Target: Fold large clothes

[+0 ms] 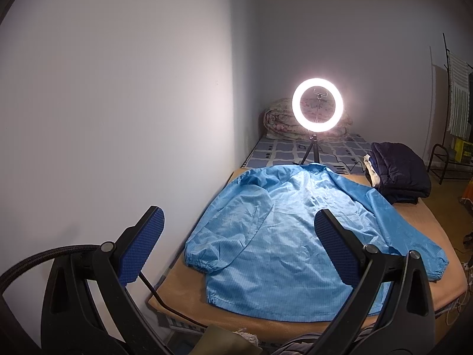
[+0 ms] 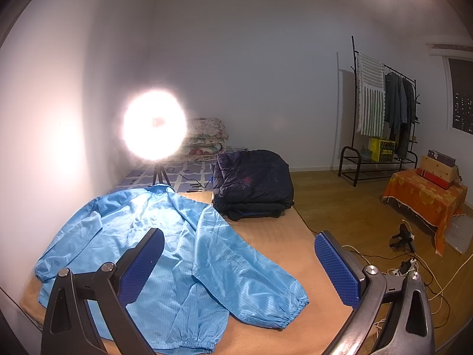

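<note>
A light blue jacket (image 1: pixel 289 236) lies spread flat, back side up, on a tan blanket (image 1: pixel 425 224) over the bed. Its collar points toward the ring light and both sleeves lie out to the sides, with elastic cuffs near the hem. The left gripper (image 1: pixel 239 219) hovers open above the jacket's lower left part, holding nothing. In the right wrist view the same jacket (image 2: pixel 165 254) fills the lower left, its right sleeve cuff (image 2: pixel 283 313) resting on the blanket (image 2: pixel 295 242). The right gripper (image 2: pixel 239 242) is open above that sleeve, holding nothing.
A lit ring light on a tripod (image 1: pixel 317 105) stands beyond the collar. A folded dark navy garment (image 2: pixel 254 183) sits at the blanket's far right. Rolled floral bedding (image 2: pixel 207 139) lies by the wall. A clothes rack (image 2: pixel 381 109), an orange-draped box (image 2: pixel 422 198) and floor cables (image 2: pixel 414 263) lie right.
</note>
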Demonstrator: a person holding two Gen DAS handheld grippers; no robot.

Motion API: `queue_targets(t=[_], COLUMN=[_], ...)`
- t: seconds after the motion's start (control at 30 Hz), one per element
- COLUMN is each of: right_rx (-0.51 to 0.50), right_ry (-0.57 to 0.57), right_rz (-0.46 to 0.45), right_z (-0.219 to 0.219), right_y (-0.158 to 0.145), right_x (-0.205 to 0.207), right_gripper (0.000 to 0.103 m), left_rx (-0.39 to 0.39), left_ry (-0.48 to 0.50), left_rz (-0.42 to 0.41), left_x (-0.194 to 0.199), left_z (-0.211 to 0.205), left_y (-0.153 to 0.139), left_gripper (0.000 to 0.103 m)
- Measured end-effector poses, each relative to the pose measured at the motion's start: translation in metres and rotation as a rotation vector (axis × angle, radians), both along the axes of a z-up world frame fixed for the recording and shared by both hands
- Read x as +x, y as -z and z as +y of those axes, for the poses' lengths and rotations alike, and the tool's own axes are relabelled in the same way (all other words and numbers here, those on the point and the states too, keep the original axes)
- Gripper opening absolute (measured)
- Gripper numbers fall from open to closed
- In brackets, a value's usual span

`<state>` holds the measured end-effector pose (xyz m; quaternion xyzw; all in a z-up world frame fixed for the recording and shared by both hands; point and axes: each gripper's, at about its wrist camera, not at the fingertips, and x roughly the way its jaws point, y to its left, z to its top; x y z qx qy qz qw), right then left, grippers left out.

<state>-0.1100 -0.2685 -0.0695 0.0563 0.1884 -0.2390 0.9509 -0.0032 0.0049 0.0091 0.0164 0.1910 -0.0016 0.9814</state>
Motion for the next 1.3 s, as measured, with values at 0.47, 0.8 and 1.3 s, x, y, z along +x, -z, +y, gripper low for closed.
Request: queue_targets(t=[0.47,0.8,1.3], right_rx=[-0.001,-0.006,-0.015], right_ry=[0.002,-0.003,-0.010], right_rz=[0.000,0.000,0.005], right_z=[0.0005,0.0011,0.0031], right_y=[-0.0005,0.0023,0.0051], right_x=[0.0008,0.0018,0.0081], right_gripper=[0.103,0.103,0.103], left_rx=[-0.001,-0.003,0.003], left_ry=[0.000,-0.002,-0.007], left_rz=[0.000,0.001,-0.001], left_x=[0.0015,0.0008,0.0068], left_z=[0.0020,0.0025,0.0091], left_y=[-0.0014,-0.0006,-0.0014], left_gripper=[0.103,0.103,0.103])
